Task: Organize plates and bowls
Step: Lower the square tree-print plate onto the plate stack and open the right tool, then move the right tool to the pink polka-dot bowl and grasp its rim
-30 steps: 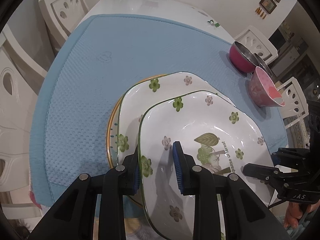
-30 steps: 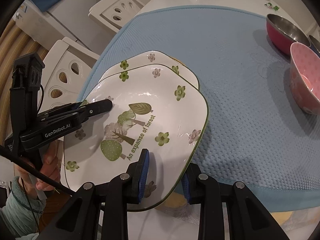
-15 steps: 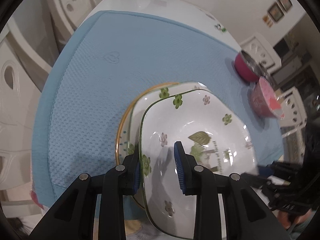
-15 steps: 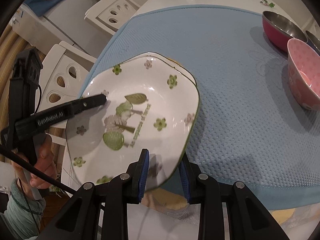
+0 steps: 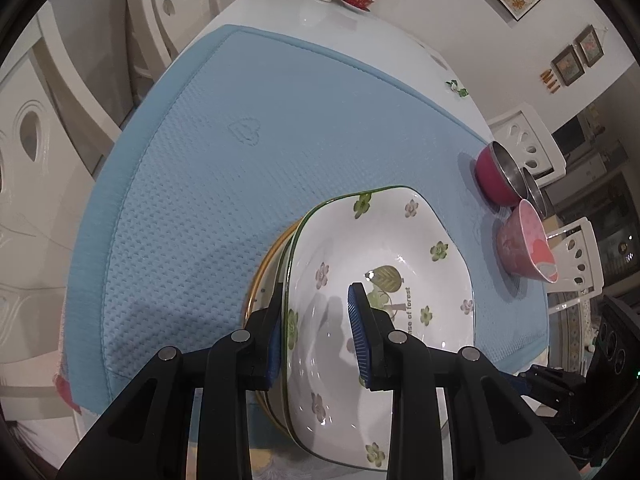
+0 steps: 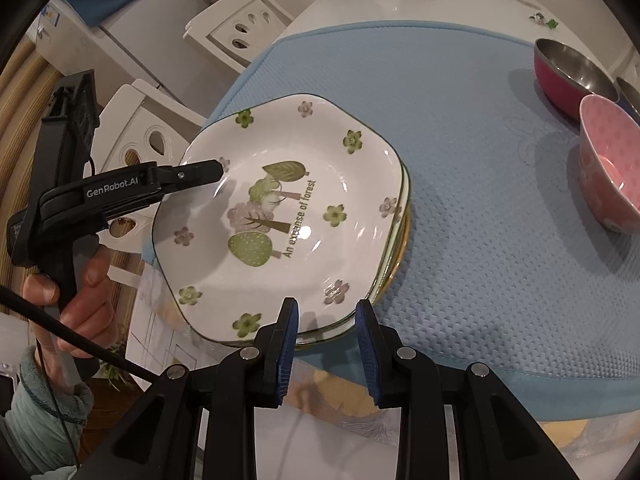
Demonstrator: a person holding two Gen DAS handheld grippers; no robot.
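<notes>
Top plate (image 6: 288, 216): lying on a stack of plates at the near edge of the blue mat (image 5: 224, 184).
Left gripper (image 5: 316, 334): straddling the plate's left rim, one finger outside and one inside; fingers spread, not pinching the rim.
Right gripper (image 6: 326, 344): hanging just off the plate's near edge, fingers apart, grasping nothing.
Pink bowl (image 6: 610, 166): sitting on the mat's right side, well apart from the stack.
Red bowl (image 6: 568, 74): standing just behind the pink one.

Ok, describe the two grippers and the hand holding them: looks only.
Both the left gripper and right gripper are black plastic with ribbed blue pads and silver bolts. White "GenRobot.AI" lettering marks the left. Its bare hand has a teal sleeve; a black cable trails.
</notes>
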